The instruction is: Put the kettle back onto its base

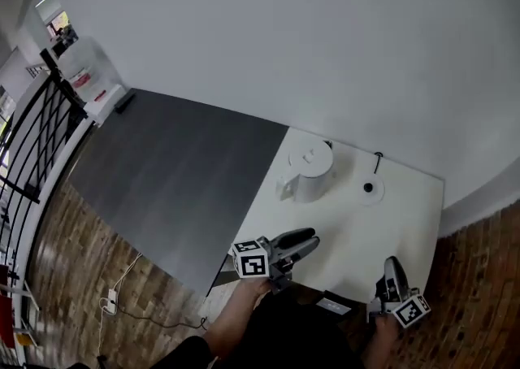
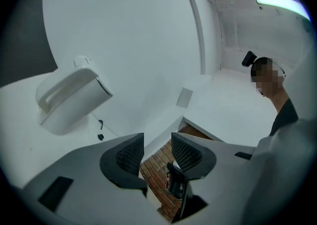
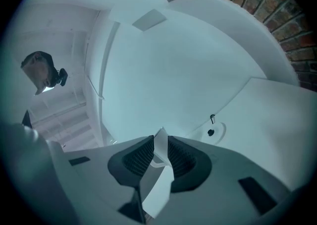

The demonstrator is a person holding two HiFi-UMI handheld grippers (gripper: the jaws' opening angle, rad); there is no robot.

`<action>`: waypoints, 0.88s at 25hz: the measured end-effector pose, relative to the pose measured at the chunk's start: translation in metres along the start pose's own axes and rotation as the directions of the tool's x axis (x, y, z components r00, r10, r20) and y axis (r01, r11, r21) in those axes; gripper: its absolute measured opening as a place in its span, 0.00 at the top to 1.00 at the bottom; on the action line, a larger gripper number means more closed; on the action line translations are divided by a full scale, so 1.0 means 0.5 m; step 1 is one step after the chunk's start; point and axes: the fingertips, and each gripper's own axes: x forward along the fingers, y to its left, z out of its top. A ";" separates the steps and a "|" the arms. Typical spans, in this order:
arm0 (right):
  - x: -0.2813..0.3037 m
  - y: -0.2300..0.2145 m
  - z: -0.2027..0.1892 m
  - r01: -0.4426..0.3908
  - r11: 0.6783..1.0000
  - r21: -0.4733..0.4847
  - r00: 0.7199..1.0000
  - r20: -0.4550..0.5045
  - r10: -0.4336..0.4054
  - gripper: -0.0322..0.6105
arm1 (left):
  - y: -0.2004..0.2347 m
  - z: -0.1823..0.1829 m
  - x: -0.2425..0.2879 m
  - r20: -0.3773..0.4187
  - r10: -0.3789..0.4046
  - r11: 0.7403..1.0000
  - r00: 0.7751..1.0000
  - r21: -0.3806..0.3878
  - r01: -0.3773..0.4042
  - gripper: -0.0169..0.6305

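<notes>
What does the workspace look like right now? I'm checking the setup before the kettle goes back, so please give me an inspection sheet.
Surface: white table against a white wall.
Job's things: white kettle upright on the table, off its base, the two apart.
Clutter: small dark item at the near edge, unclear what.
Grippers: left gripper open, empty; right gripper jaws near together, a white shape in the gap, hold unclear.
Cables: base's cord; power strip with cable on the floor.
Surroundings: brick floor, black railing.
</notes>
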 end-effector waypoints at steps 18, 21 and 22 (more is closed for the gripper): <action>0.041 0.003 -0.009 0.187 0.978 -0.091 0.980 -0.045 -0.192 0.81 | 0.256 0.187 -0.066 0.079 0.345 0.827 0.935 0.445 -0.343 0.50; 0.035 -0.005 -0.022 0.206 0.975 -0.077 0.976 -0.059 -0.211 0.81 | 0.275 0.178 -0.048 0.010 0.357 0.806 0.934 0.502 -0.313 0.50; 0.035 -0.007 -0.025 0.209 0.975 -0.075 0.975 -0.060 -0.213 0.81 | 0.279 0.179 -0.041 -0.005 0.362 0.794 0.932 0.526 -0.305 0.50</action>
